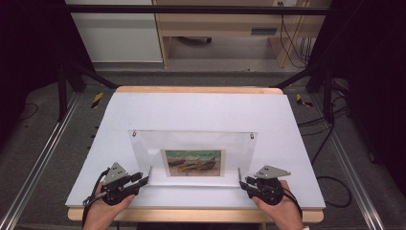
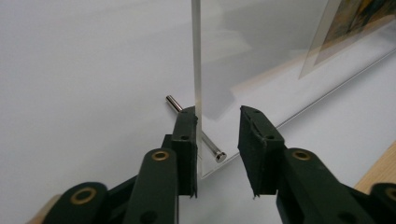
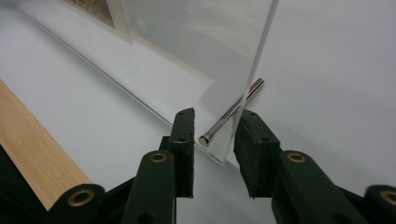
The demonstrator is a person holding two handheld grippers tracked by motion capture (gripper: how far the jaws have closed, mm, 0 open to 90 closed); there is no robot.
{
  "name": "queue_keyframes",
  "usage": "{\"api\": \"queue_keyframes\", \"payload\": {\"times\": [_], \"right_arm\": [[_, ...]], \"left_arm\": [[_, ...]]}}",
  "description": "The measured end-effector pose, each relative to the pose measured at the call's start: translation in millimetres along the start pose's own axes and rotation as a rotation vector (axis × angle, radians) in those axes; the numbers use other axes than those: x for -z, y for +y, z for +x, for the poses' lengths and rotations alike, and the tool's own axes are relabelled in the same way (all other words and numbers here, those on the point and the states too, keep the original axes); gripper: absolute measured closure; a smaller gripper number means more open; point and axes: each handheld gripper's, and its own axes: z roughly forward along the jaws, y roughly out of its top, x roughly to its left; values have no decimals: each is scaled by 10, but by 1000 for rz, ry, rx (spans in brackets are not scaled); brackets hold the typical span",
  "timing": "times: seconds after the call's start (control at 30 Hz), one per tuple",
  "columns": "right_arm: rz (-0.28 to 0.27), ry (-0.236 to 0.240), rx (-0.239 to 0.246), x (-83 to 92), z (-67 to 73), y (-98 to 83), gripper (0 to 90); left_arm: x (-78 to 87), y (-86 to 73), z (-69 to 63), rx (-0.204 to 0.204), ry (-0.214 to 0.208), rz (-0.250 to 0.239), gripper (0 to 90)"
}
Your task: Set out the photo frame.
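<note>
A clear acrylic photo frame stands upright on the white board, with a boat picture inside it. A metal pin goes through each lower corner. My left gripper is at the frame's lower left corner. In the left gripper view the panel's edge and the pin stand between the jaws of my left gripper; one jaw lies against the panel, the other stands apart. My right gripper is at the lower right corner. There my right gripper is open around the pin and the panel.
Two more small pins sit in the frame's top corners. The board lies on a wooden table whose front edge shows beneath the hands. Metal rails and cables run along the floor on both sides.
</note>
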Motion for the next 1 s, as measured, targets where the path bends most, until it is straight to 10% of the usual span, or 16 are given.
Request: {"api": "queue_keyframes", "payload": {"times": [0.4,1.0], "right_arm": [[-26,-112,72,226,49,-23,333],[-99,-330,-34,370,-369,-11,161]], "left_arm": [[208,55,46,5,71,-100,342],[321,25,433,62,241,-118,139]]}}
